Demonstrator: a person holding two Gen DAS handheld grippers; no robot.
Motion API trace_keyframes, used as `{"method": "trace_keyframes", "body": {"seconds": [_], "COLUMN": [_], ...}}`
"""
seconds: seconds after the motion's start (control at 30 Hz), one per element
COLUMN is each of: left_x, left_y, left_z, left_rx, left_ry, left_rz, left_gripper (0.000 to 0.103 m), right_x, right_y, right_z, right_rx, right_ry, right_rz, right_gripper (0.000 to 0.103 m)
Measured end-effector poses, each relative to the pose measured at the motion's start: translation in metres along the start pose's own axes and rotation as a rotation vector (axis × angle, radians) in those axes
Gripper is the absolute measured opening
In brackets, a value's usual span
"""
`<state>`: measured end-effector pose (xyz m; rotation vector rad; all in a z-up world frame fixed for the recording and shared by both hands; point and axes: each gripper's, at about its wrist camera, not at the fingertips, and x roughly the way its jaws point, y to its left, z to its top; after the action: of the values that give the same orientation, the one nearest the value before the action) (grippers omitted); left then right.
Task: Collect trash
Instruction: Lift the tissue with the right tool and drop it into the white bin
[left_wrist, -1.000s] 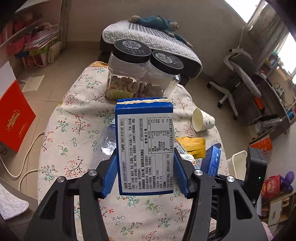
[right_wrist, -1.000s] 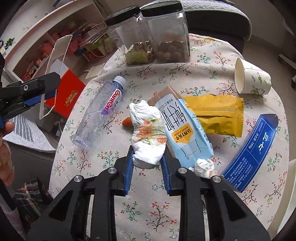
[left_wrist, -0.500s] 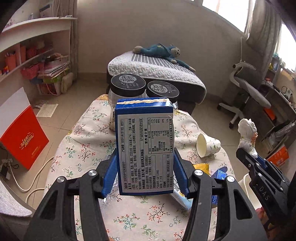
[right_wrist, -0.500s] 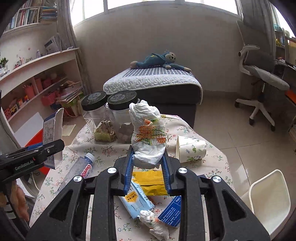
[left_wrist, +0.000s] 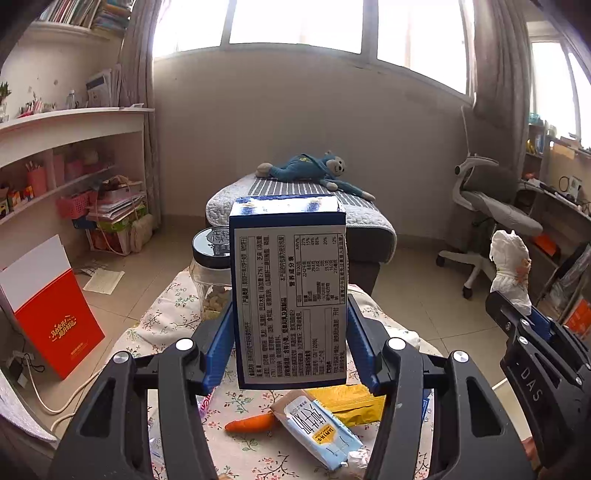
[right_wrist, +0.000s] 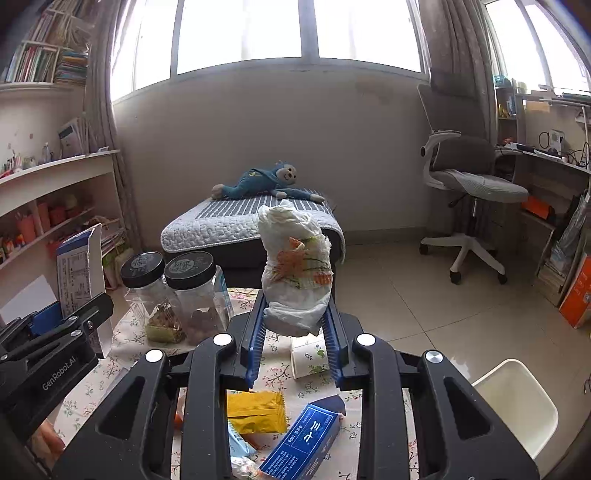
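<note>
My left gripper (left_wrist: 290, 347) is shut on a blue and white carton box (left_wrist: 288, 291) and holds it upright, high above the floral table (left_wrist: 166, 321). My right gripper (right_wrist: 295, 336) is shut on a crumpled white tissue wad (right_wrist: 295, 266) with orange print, also raised. The right gripper and the wad show at the right of the left wrist view (left_wrist: 509, 273). The left gripper and the box show at the left of the right wrist view (right_wrist: 79, 273). On the table lie a yellow wrapper (right_wrist: 255, 410), a blue box (right_wrist: 303, 443), a paper cup (right_wrist: 308, 356), a light-blue pouch (left_wrist: 317, 428) and an orange carrot-like piece (left_wrist: 251, 422).
Two black-lidded jars (right_wrist: 192, 291) stand at the table's far side. A white bin (right_wrist: 517, 402) sits on the floor at the right. A red box (left_wrist: 51, 310) stands on the floor at the left. A bed (right_wrist: 236, 221) and an office chair (right_wrist: 469, 192) are beyond.
Both grippers have risen and tilted up from the table, carrying the box and the tissue wad; the view went from the tabletop to the room and windows.
</note>
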<state>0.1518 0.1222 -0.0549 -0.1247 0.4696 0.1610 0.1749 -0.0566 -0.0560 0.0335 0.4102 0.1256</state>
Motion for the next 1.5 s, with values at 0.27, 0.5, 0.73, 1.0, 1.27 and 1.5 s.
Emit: {"method": "trace_keyframes", "body": {"seconds": [0.27, 0.5, 0.73, 1.0, 1.27, 1.5], "left_x": [-0.004, -0.006, -0.011, -0.014, -0.02, -0.025], "left_y": [-0.016, -0.028, -0.047, -0.074, -0.102, -0.129], "left_z": [0.002, 0.002, 0.005, 0.004, 0.002, -0.005], "left_rx": [-0.007, -0.003, 0.003, 0.029, 0.056, 0.1], "left_ry": [-0.03, -0.033, -0.044, -0.046, -0.05, -0.047], "left_rz": [-0.004, -0.021, -0.054, -0.087, -0.125, -0.162], "left_gripper": [0.055, 0.056, 0.056, 0.056, 0.056, 0.056], "right_x": [-0.006, -0.012, -0.021, -0.035, -0.045, -0.046], "right_y": [-0.013, -0.025, -0.041, -0.073, -0.109, -0.157], "right_z": [0.002, 0.002, 0.003, 0.009, 0.012, 0.006], "right_rx": [0.009, 0.015, 0.022, 0.056, 0.085, 0.12], "right_ry": [-0.029, -0.033, -0.042, -0.062, -0.067, -0.013], "right_rz": [-0.03, -0.058, -0.083, -0.133, -0.193, -0.29], "right_gripper": [0.027, 0.027, 0.028, 0.028, 0.028, 0.028]}}
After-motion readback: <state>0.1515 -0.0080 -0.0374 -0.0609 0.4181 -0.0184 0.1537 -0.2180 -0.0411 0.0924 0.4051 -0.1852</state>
